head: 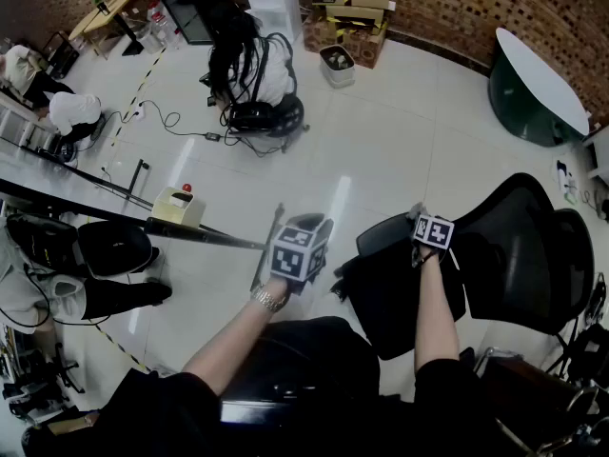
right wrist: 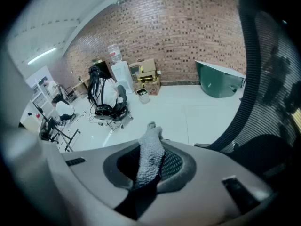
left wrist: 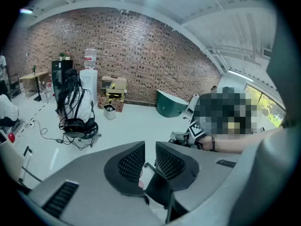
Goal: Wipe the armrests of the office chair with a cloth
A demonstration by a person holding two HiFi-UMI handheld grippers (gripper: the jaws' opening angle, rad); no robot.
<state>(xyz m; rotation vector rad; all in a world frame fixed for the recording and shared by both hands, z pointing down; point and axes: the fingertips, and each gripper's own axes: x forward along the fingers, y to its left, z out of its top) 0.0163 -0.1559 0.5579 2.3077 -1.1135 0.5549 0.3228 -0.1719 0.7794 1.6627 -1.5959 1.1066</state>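
Presently we find the right tool (right wrist: 149, 166) pressed together on a grey cloth (right wrist: 151, 147). The cloth stands up between the two jaws, and its free end pokes out past their tips. In the head view this tool is at the near armrest (head: 383, 232) of the black office chair (head: 523, 246), over the armrest's rear end. We cannot confirm from any view whether the cloth touches the armrest. In the right gripper view the chair's mesh back rises close on the right.

We find the left tool (left wrist: 150, 160) with its jaws a little apart, a narrow gap between the pads, and nothing gripped there. In the head view it hangs over the white floor (head: 381, 150), just left of the chair's seat and clear of the armrest. In the left gripper view the right tool's marker cube shows off to the right.

We note a brick wall (left wrist: 141, 46) at the far side of the room, with cardboard boxes (head: 347, 8) stacked at its foot.
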